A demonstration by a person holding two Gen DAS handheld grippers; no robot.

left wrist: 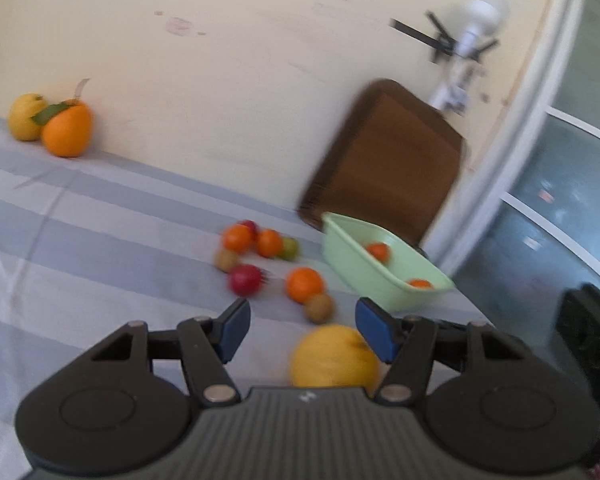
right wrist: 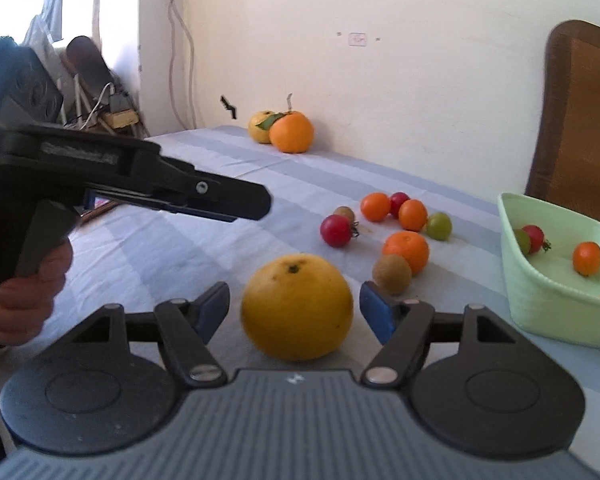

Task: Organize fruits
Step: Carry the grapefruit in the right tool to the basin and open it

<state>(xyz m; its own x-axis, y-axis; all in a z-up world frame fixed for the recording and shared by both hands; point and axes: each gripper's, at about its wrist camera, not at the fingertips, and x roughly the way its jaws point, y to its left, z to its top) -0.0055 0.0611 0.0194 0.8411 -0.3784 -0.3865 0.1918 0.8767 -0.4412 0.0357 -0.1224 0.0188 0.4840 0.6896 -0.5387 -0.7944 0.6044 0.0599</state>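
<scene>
A large yellow citrus fruit sits on the striped cloth between the fingers of my open right gripper, with small gaps either side. It also shows in the left wrist view, below and inside my open, empty left gripper. Beyond lie a kiwi, an orange, a red fruit and several small orange, red and green fruits. A pale green basket at the right holds small fruits. The left gripper is seen side-on at the left.
A big orange with a leaf and a yellow fruit sit at the far wall. A brown chair back stands behind the basket. The table's right edge runs just past the basket.
</scene>
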